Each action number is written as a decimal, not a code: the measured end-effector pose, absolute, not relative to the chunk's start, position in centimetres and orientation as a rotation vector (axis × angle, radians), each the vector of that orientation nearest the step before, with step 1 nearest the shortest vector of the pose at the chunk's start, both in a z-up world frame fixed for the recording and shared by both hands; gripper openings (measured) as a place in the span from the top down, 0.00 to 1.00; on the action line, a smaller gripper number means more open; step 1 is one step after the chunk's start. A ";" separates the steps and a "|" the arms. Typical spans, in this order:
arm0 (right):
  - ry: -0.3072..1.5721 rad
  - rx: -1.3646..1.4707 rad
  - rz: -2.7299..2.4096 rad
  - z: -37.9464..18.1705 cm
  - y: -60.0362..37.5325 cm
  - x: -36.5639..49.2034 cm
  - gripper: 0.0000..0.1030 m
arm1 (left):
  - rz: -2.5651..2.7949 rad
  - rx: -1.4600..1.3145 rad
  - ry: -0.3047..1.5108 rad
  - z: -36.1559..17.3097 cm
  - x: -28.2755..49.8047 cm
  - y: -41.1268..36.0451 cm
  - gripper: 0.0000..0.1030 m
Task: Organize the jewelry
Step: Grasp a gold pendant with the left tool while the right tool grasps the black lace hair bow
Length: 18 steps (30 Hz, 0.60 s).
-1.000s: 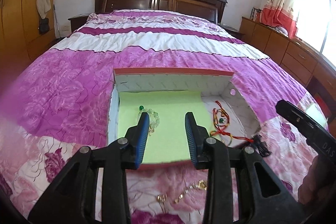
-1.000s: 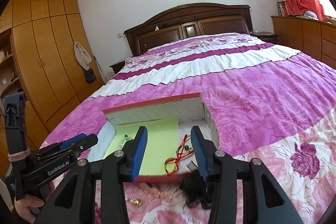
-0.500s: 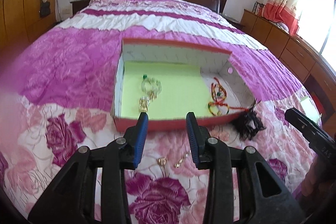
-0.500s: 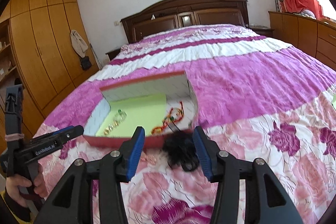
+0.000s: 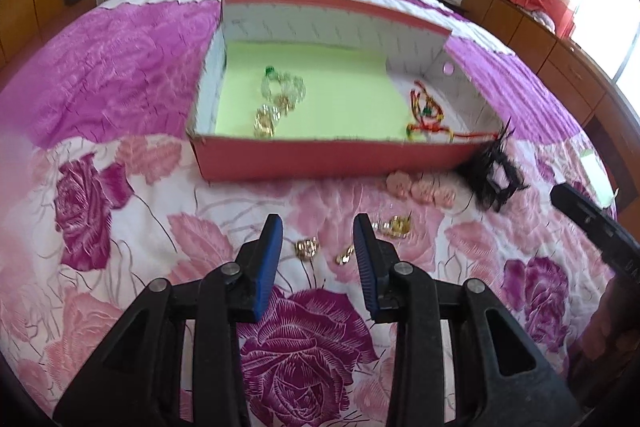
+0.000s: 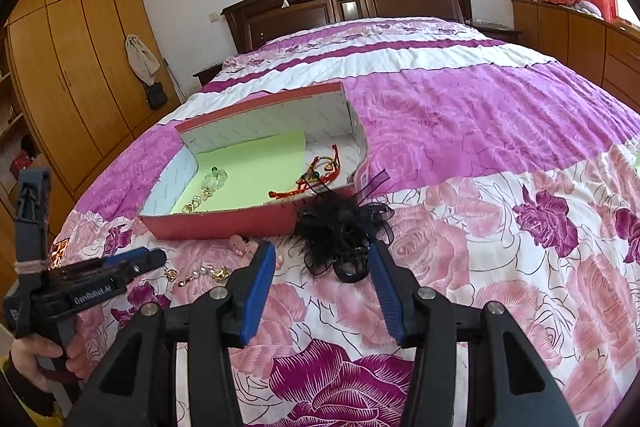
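Just beside box (image 5: 328,159), black hairpiece (image 5: 494,171)

Bright daylight glares from the window (image 5: 624,39); fisheye edges bend and darken, slight blur.

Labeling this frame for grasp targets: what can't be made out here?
- Gold pieces on the bedspread: too small, type unclear; left tool overlaps one in the left wrist view.
- Pink pieces: partly behind the right tool in the right wrist view.
- Black hair clip: feathers hide its clasp.
- Box: blurred contents.
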State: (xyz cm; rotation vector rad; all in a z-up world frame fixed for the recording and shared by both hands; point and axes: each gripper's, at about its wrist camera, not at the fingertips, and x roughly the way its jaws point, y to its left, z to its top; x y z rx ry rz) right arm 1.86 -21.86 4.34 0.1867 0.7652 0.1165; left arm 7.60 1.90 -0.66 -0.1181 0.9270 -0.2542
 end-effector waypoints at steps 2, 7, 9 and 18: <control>0.771 0.194 0.114 4.1 -22.0 1.9 0.49 | -0.255 -0.111 0.940 -1.1 7.6 1.8 0.79; 0.781 0.205 0.113 3.8 -22.2 2.0 0.49 | -0.245 -0.111 0.981 -2.4 7.9 1.9 0.94; 0.783 0.206 0.112 3.7 -22.2 2.0 0.49 | -0.243 -0.114 0.993 -2.9 8.0 2.1 0.96; 0.798 0.202 0.110 3.4 -22.0 2.3 0.48 | -0.245 -0.113 1.009 -3.8 8.1 2.2 0.96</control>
